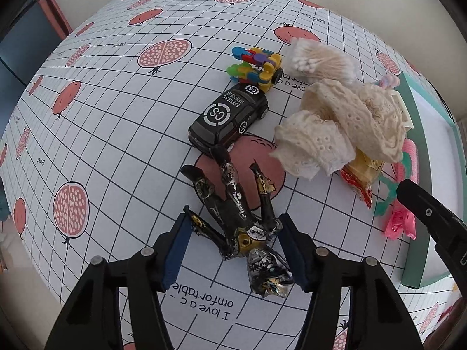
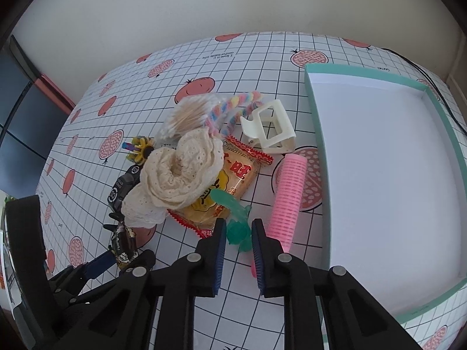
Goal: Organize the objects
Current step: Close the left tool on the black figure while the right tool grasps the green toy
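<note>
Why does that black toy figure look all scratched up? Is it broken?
The black figure lies on its side between the open fingers of the left gripper, its black and gold paint badly chipped, with silvery patches showing. Whether any part is actually broken, I cannot tell. The black toy car beside it looks fine.

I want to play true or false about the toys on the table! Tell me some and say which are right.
1. The black figure lies between the left tongs. True.
2. The big box is full of toys. False: nothing is in it.
3. The black toy car says EXPRESS on its roof. True.
4. The pink roller sits on top of the lace cloth. False: it lies on the table beside the box.
5. The right tongs are around a green toy. True.
</note>
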`<state>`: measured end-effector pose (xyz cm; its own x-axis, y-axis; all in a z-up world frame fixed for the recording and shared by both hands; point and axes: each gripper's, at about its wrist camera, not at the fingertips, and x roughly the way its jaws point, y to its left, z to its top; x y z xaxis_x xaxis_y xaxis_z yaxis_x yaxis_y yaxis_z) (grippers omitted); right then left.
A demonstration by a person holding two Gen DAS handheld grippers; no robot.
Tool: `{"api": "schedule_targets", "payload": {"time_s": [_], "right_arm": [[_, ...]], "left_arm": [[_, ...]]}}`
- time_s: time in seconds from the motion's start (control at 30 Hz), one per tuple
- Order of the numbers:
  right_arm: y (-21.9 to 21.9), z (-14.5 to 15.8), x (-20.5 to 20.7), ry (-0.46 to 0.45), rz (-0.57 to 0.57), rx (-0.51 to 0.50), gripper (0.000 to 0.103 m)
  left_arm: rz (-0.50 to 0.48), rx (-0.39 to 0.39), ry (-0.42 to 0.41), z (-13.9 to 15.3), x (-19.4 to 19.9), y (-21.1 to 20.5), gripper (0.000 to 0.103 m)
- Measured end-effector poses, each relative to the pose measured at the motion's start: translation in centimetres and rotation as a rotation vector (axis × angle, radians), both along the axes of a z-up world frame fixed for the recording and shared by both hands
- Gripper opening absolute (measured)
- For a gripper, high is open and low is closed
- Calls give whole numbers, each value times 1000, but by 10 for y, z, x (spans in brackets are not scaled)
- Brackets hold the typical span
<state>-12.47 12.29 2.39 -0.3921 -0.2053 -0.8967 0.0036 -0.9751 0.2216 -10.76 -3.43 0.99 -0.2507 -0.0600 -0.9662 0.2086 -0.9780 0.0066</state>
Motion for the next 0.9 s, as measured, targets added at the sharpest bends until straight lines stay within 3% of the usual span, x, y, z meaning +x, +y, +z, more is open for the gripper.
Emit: {"api": "schedule_targets", "payload": {"time_s": [0.27,0.73,0.9], "right_arm": [[-1,8,3,16,2,-5,19],[6,47,9,88,-14,-49,19],[9,55,12,103,-10,-52,19]], "left_arm": [[13,28,6,1,-1,-2,62],[18,89,72,33,-10,-32,62],[22,94,106,41,-1,-24,62]]}}
